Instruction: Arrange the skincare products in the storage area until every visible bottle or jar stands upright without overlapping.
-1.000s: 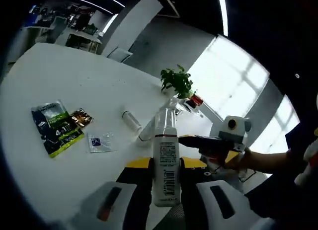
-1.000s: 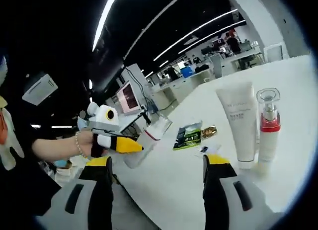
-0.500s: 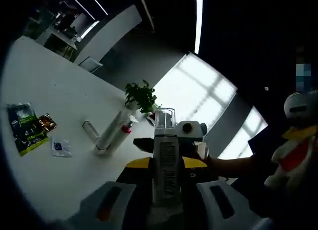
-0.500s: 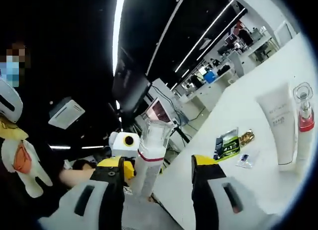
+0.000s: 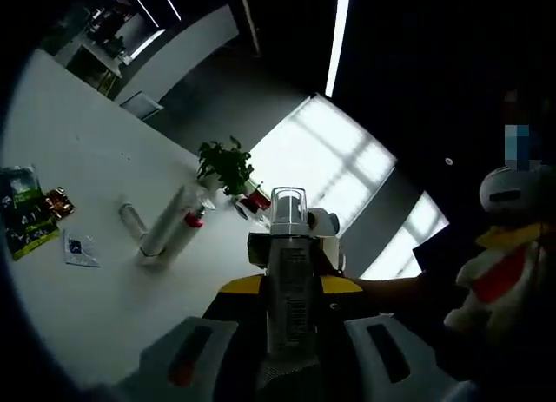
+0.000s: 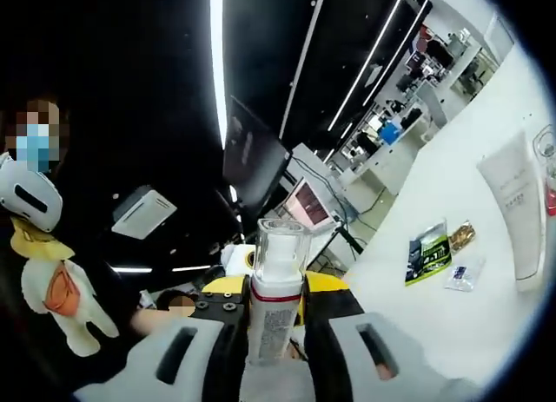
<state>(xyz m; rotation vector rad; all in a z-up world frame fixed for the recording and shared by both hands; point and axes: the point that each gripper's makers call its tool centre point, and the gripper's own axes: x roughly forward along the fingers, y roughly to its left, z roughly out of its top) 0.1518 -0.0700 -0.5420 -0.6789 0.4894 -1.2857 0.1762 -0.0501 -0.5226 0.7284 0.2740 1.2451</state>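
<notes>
A white pump bottle (image 5: 288,280) with a clear cap and a barcode label stands between the jaws of my left gripper (image 5: 289,287), which is shut on it. My right gripper (image 6: 274,291) faces it from the other side and is shut on the same bottle (image 6: 276,306), just under its red band. The right gripper's body (image 5: 320,227) shows behind the bottle's cap. On the white table (image 5: 104,289) a white tube (image 5: 161,227) and a red-banded bottle (image 5: 193,218) stand side by side. A small vial (image 5: 132,218) lies beside them.
A green sachet (image 5: 24,218), a brown sachet (image 5: 59,201) and a small clear packet (image 5: 80,248) lie flat on the table. A potted plant (image 5: 224,163) stands at the far edge. A person's arm (image 5: 391,289) and a hanging plush toy (image 5: 499,246) are close by.
My right gripper's jaws have closed from wide open onto the bottle that the left gripper holds. Both views have swung upward, away from the table.
</notes>
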